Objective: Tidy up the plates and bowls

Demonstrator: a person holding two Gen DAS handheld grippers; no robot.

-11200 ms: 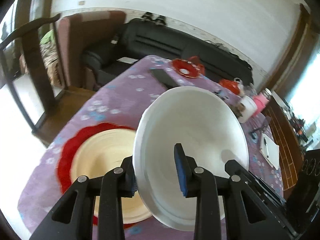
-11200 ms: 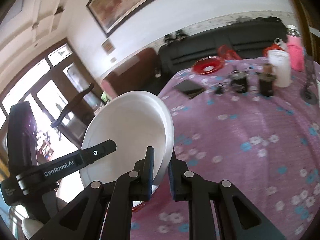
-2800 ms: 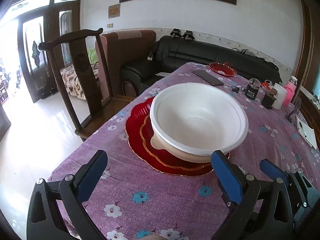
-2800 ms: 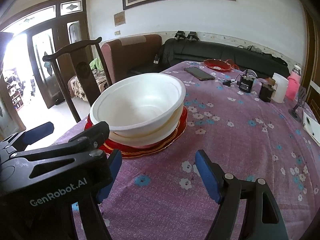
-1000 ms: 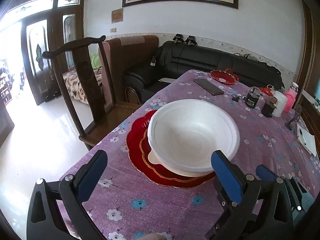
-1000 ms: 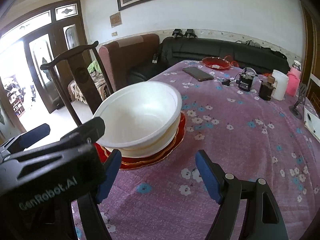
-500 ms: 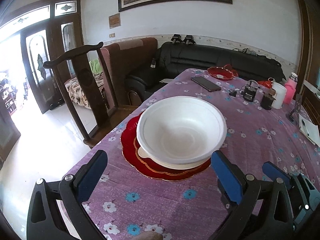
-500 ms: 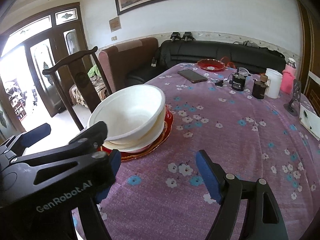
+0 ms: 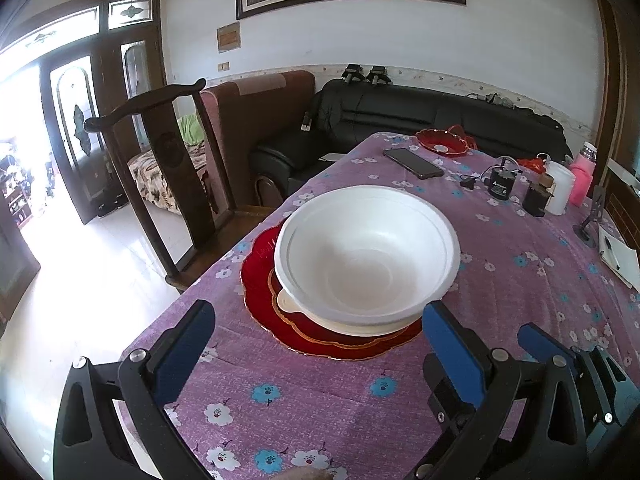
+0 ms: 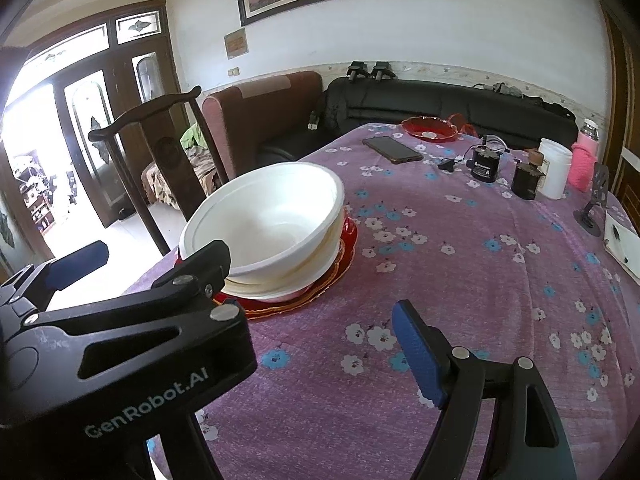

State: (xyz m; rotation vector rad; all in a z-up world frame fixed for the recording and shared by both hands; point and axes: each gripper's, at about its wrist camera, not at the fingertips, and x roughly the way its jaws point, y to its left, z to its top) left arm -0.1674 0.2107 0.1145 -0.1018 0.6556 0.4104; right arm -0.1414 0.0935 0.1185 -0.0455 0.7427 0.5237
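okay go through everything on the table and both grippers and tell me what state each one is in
White bowl: upright, empty, nested in cream bowl.
Cream bowl: upright, on red plate.
Red plate: flat on table.
Phone: flat, screen dark.
Small red dish: at far edge.
Left gripper: open, empty.
Right gripper: open, empty.

Worktop [image 9: 304, 392] under purple flowered cloth, red plate [image 9: 264, 304] near its chair-side edge, phone [image 9: 414, 163] and red dish [image 9: 441, 142] far beyond the plate, black jars [image 9: 501, 184], white tub [image 9: 559, 193], notepad [image 9: 619, 256] off to the plate's right
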